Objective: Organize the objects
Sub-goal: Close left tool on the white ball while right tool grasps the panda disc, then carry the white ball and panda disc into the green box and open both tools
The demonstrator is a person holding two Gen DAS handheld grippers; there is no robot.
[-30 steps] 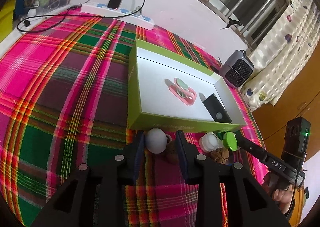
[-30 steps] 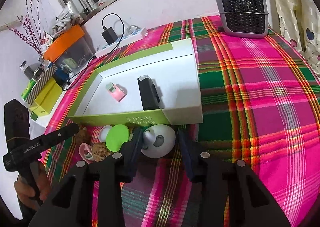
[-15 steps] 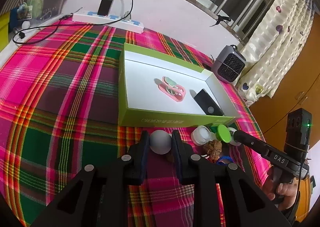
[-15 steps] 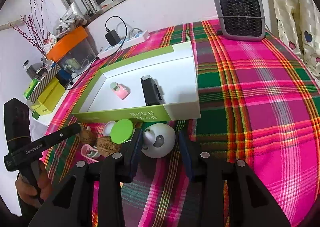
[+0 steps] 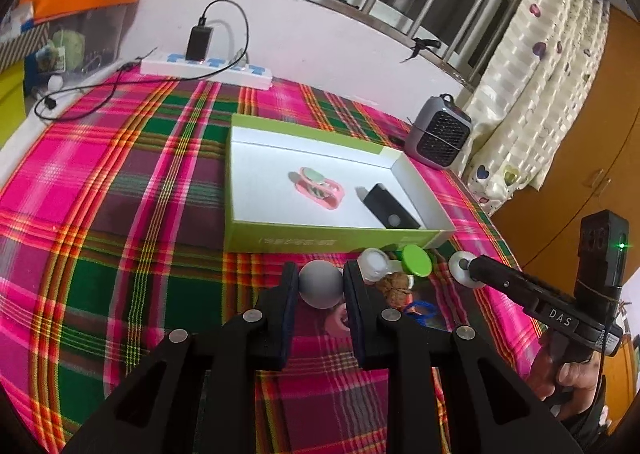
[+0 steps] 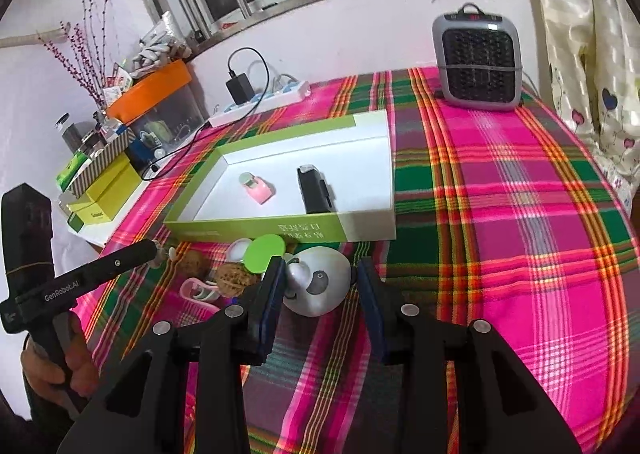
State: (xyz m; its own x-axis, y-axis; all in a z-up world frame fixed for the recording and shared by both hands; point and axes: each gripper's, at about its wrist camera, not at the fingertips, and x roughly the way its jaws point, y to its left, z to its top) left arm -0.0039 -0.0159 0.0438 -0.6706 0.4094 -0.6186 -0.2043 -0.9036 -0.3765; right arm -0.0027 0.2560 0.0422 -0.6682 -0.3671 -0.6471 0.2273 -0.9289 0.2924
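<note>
My left gripper [image 5: 321, 282] is shut on a grey ball [image 5: 321, 289] and holds it above the plaid cloth, in front of the green box [image 5: 320, 242]. The box holds a pink clip [image 5: 320, 187] and a black device [image 5: 390, 207]. My right gripper [image 6: 320, 286] has its jaws around a white panda-face ball [image 6: 318, 286]; the left finger touches it, a gap shows on the right. A green lid [image 6: 264, 254], a white lid [image 6: 239, 250], walnuts [image 6: 236, 278] and a pink item [image 6: 196, 292] lie beside the box front.
A grey heater [image 6: 478, 65] stands at the far right of the table. A white power strip [image 5: 206, 69] with a charger and cable lies at the back. Yellow boxes [image 6: 104, 193] and an orange-lidded bin [image 6: 156, 93] stand beyond the left edge.
My left gripper closed on the grey ball and lifted it up and back from the cloth. My right gripper also rose a little with the panda ball between its fingers.
</note>
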